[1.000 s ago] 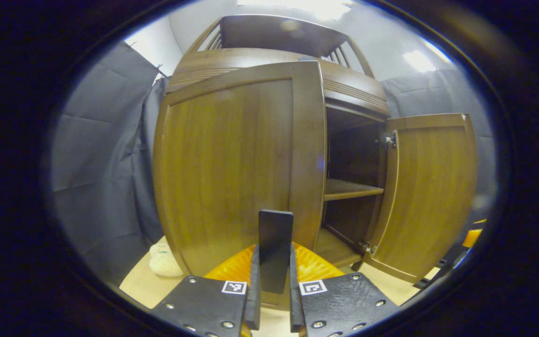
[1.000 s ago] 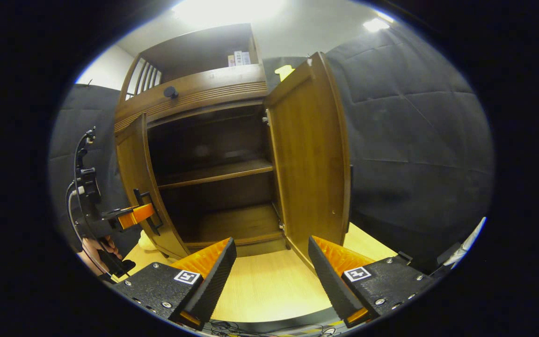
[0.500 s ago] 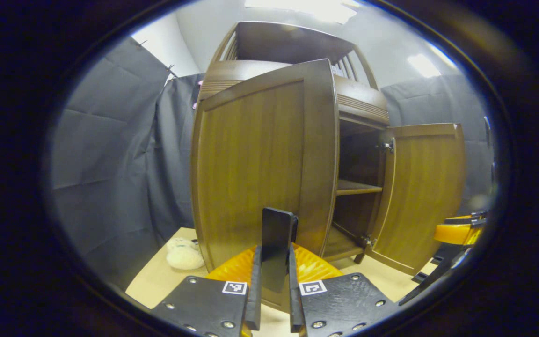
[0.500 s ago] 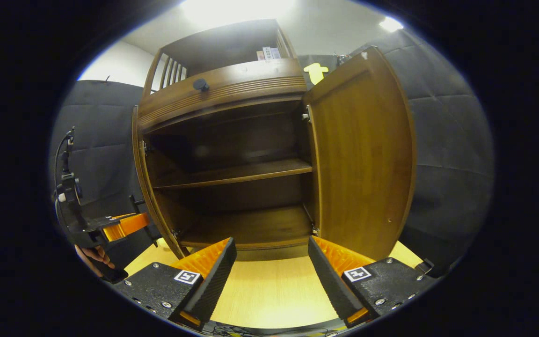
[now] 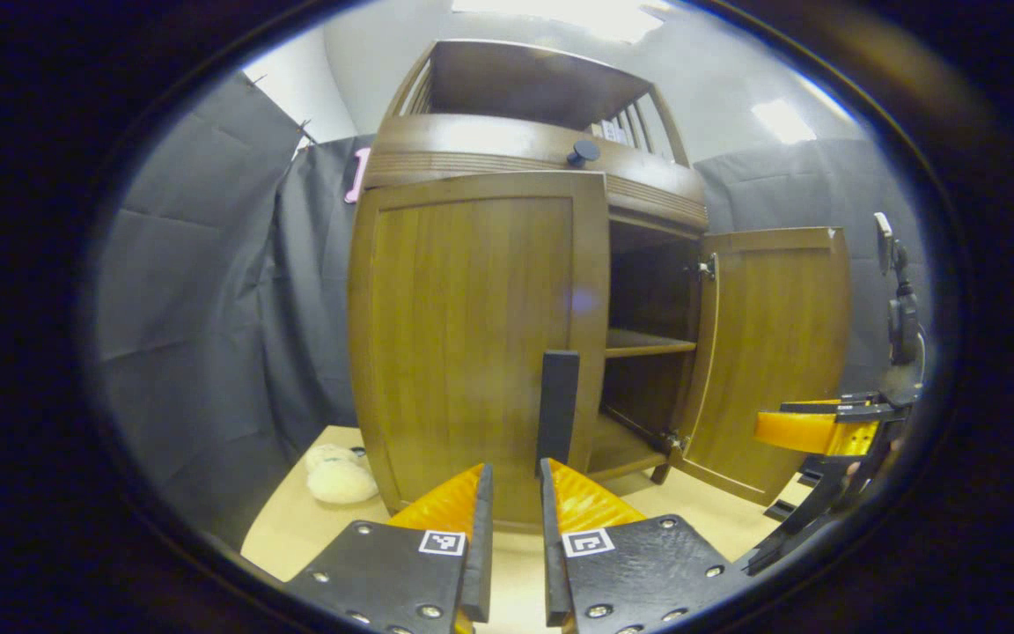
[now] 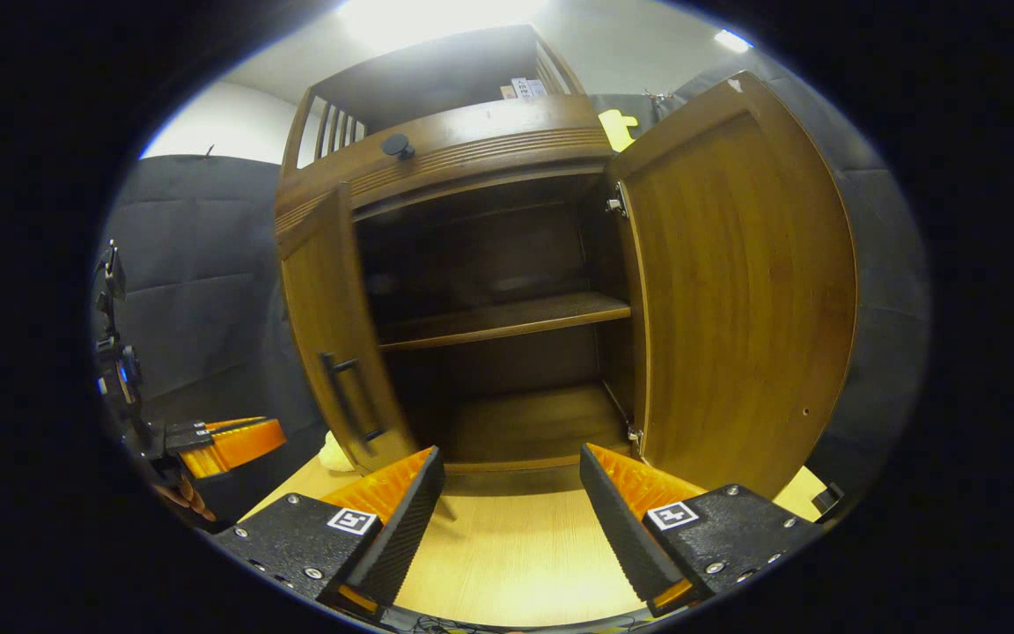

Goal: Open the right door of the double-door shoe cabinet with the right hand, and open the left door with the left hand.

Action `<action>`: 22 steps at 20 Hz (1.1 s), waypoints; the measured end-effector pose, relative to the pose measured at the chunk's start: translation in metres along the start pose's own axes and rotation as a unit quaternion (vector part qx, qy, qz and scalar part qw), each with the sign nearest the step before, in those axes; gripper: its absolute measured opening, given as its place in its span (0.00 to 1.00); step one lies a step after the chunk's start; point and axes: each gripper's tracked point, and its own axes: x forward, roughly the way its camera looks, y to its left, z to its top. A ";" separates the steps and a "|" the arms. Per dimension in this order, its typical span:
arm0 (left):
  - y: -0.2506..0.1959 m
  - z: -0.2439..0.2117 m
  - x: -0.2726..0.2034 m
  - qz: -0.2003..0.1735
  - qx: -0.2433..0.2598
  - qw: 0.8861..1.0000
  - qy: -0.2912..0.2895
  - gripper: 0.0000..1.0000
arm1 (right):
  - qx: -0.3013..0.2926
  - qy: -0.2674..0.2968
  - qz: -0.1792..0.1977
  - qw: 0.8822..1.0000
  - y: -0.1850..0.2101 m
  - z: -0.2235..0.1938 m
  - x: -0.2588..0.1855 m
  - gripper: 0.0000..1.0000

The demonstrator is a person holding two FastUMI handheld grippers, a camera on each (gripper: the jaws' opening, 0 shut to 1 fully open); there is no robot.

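Two grippers, one shoe cabinet (image 6: 472, 158), two doors, two handles (one seen).

Your left gripper (image 5: 512, 502): fingers nearly together, a narrow gap between them, gripping nothing. Half a second ago they pinched the left door's handle (image 5: 557, 412); now the handle stands free just beyond the tips.

Your right gripper (image 6: 511, 511): fingers spread wide, touching nothing, above the table (image 6: 516, 555) at the cabinet's front edge, as before.

Left door (image 5: 472, 343): ajar, partly swung out. In the right gripper view it has swung back toward the opening.

Right door (image 6: 736, 291): swung fully open.

One pale soft object (image 5: 340, 475) lies on the table by the cabinet's left corner.
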 end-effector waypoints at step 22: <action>-0.044 0.037 0.224 0.062 0.001 0.998 -0.015 0.52 | 0.013 0.026 -0.149 0.988 -0.114 -0.015 -0.072 0.95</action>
